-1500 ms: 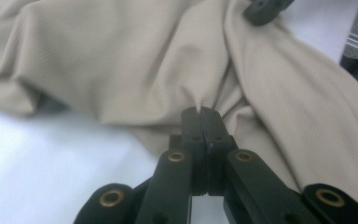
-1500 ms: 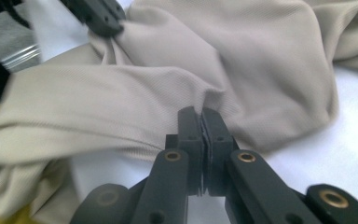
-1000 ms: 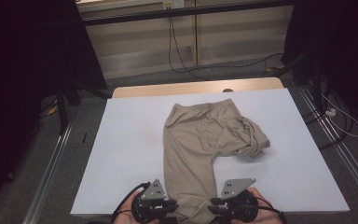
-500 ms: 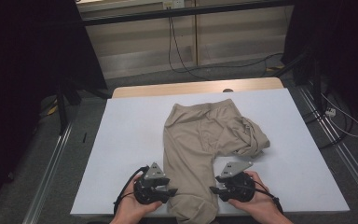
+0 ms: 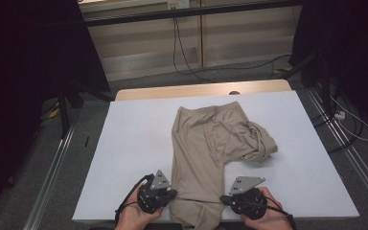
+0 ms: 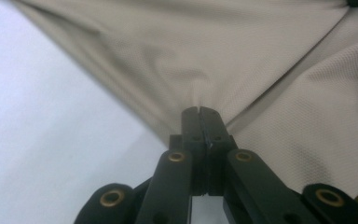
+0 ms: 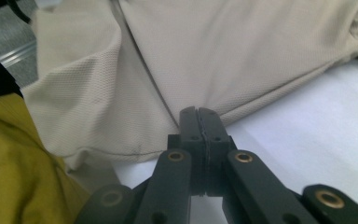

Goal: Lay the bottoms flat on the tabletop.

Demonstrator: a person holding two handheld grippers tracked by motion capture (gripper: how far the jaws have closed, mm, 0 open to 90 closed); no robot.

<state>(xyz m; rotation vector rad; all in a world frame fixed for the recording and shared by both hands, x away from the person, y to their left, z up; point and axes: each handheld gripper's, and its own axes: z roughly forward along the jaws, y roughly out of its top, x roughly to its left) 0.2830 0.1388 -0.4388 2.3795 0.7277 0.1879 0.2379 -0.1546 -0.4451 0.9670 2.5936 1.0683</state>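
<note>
White and matte, the rectangular table cover (image 5: 134,143) carries no readable writing, nor does anything lying on it. Its near edge runs just under the person's hands, and bare white stretches wide to both sides of the garment and beyond it toward the pale wooden strip (image 5: 201,90) at the far edge.

On that cover lies the beige knit shirt (image 5: 206,148), roughly central, with its near hem hanging over the near edge. Its fabric shows a fine pique weave, one fold line runs down the body, and a sleeve is bunched into a crumpled lump on the right side, away from the near edge.

At the near edge, the left black two-jaw gripper (image 5: 173,194) pinches the shirt's left side; in the left gripper view (image 6: 199,112) its jaws are pressed together on a tuck of cloth that puckers at the tips. The right black two-jaw gripper (image 5: 224,198) sits just across the cloth; in the right gripper view (image 7: 198,113) its jaws are likewise closed tight on the shirt's seamed edge.
</note>
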